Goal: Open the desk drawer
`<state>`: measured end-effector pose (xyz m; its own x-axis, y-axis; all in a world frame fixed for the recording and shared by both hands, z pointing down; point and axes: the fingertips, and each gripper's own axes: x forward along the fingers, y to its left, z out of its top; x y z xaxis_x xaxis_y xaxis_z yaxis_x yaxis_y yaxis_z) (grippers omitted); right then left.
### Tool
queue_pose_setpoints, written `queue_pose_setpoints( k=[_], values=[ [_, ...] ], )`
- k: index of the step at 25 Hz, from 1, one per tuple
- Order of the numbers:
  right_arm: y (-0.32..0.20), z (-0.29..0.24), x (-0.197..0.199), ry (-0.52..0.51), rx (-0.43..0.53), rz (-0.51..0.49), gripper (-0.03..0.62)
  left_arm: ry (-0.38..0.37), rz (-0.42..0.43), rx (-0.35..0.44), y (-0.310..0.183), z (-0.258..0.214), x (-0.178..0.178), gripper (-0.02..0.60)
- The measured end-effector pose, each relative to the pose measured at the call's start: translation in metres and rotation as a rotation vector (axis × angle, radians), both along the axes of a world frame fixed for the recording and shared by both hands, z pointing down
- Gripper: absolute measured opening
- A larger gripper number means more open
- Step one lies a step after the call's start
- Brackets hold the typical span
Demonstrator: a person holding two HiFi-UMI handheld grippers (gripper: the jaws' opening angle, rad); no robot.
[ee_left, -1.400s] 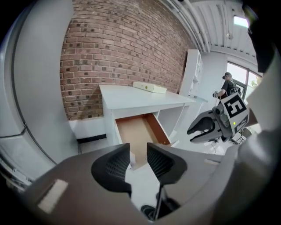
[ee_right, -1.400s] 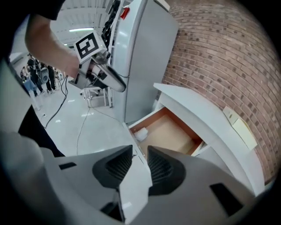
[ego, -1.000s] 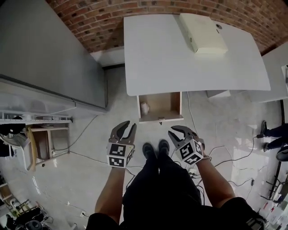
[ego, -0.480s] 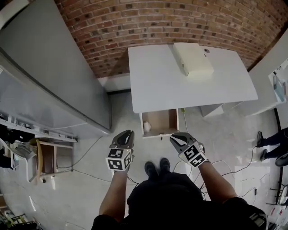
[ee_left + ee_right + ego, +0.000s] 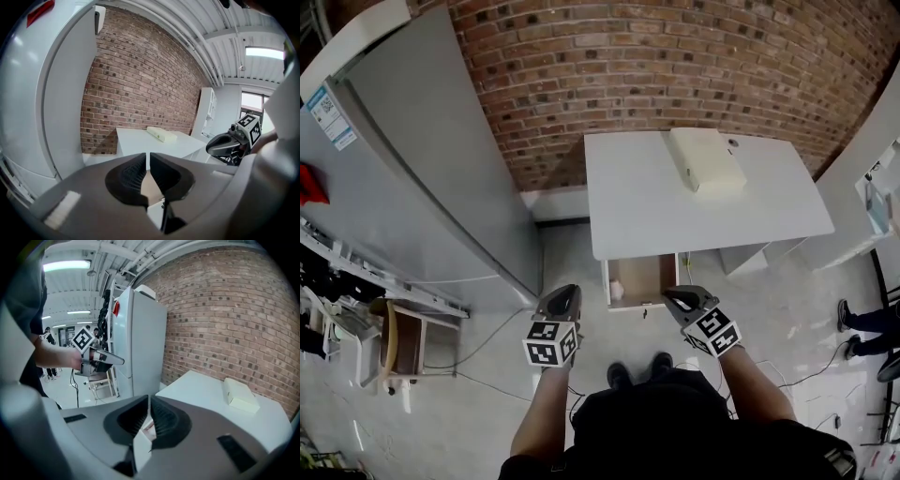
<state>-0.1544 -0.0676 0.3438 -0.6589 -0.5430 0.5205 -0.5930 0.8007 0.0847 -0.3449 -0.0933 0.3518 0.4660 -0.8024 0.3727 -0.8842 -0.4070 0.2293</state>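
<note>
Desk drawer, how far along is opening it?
Done: the drawer stands pulled out from under the desk, its inside showing. In hand: nothing; the left gripper and right gripper hang clear of it, their jaws have just been closing on nothing. Left: seemingly nothing.

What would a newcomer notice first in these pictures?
The red brick wall fills the top, and the white desk stands against it with its drawer pulled open. The left gripper and right gripper, jaws just closing on nothing, hover before the drawer.
</note>
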Motion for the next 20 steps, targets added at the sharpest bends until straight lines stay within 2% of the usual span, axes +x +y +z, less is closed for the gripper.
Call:
queue_pose_setpoints(
  k=[7, 11, 16, 20],
  values=[
    [-0.006, -0.026, 0.008, -0.049, 0.057, -0.006, 0.020, -0.026, 0.000, 0.012, 0.001, -0.014, 0.007, 0.032],
    [-0.005, -0.031, 0.020, -0.047, 0.088, -0.046, 0.016, -0.033, -0.028, 0.032, -0.005, -0.028, 0.016, 0.032],
    [-0.008, -0.039, 0.064, -0.019, 0.132, -0.094, 0.014, -0.020, -0.078, 0.035, -0.013, -0.041, 0.043, 0.032],
    [-0.027, -0.056, 0.106, -0.093, 0.129, -0.059, 0.012, -0.041, -0.077, 0.052, -0.024, -0.056, 0.073, 0.032]
  ],
)
